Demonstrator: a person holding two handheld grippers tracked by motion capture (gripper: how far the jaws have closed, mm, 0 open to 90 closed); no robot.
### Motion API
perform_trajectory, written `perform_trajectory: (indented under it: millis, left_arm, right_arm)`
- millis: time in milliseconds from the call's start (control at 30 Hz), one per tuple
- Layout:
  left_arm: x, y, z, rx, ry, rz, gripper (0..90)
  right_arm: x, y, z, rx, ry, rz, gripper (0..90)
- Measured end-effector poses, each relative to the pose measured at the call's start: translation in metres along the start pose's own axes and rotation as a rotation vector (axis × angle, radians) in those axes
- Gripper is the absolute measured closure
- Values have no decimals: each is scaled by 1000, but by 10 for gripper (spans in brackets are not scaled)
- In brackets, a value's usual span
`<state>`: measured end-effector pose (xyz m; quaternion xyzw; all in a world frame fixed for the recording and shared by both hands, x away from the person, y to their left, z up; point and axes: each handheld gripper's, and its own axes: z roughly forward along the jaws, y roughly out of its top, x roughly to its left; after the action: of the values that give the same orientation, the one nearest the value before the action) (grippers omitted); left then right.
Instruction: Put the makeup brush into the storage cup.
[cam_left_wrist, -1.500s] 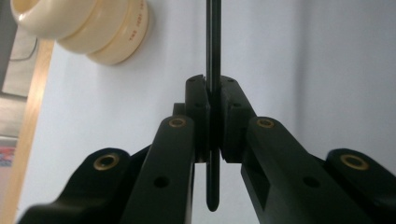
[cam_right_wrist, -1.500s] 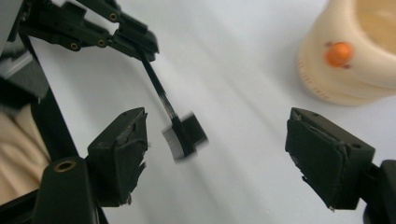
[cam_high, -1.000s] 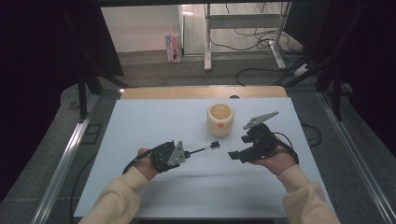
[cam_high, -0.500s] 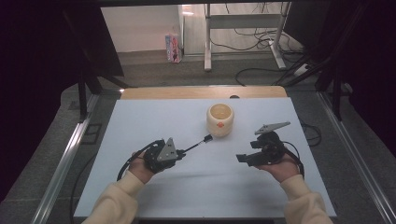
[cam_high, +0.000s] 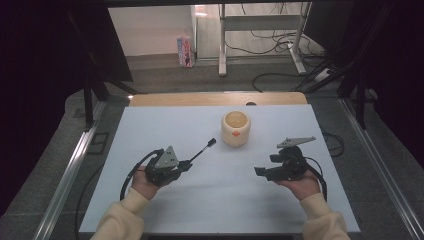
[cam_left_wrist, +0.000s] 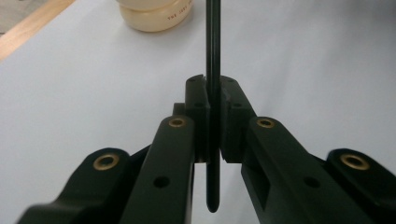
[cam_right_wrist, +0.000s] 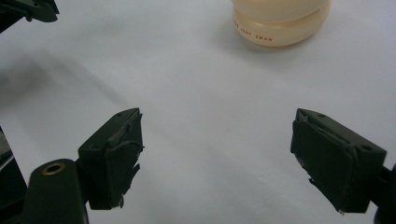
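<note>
My left gripper (cam_high: 186, 164) is shut on a thin black rod (cam_high: 201, 150), which slants up and right to a small thicker tip near the cream pot (cam_high: 235, 128). In the left gripper view the rod (cam_left_wrist: 213, 42) runs straight up between the closed jaws of my left gripper (cam_left_wrist: 213, 93), and its short rear end sticks out below them. The pot (cam_left_wrist: 154, 16) stands at the top of that view. My right gripper (cam_high: 267, 165) is held open over the white table to the right, and in its own view my right gripper (cam_right_wrist: 219, 140) has nothing between its wide-apart jaws.
The white tabletop (cam_high: 215, 210) has a wooden strip (cam_high: 215, 99) along its far edge. The pot (cam_right_wrist: 280, 21) lies ahead of the right gripper, with orange print on its side. Cables and table legs lie on the floor beyond.
The right gripper, which was at the rod's far end, has drawn back to the right and toward the person. The left gripper has swung the rod's tip left, toward the pot.
</note>
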<state>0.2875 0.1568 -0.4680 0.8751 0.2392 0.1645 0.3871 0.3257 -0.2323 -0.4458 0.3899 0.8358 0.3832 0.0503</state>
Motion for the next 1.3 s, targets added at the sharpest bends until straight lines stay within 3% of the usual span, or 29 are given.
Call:
perform_trajectory:
  millis: [300, 533, 900, 1067, 1300]
  left_arm:
    - [1, -4, -3, -67, -31, -88, 847]
    - [2, -8, -4, -73, -25, -111, 847]
    - [1, -9, -7, -99, -22, -125, 846]
    - [0, -7, -6, -112, -25, -136, 847]
    - [-6, -1, 0, -113, -37, -120, 846]
  right_arm:
    - [0, -9, 2, -27, 18, 36, 170]
    - [0, -12, 5, -35, 24, 47, 171]
    - [2, -12, 2, -76, 16, 48, 176]
    - [3, -11, 1, -113, 34, 73, 184]
    - [9, -7, 4, -165, 69, 88, 197]
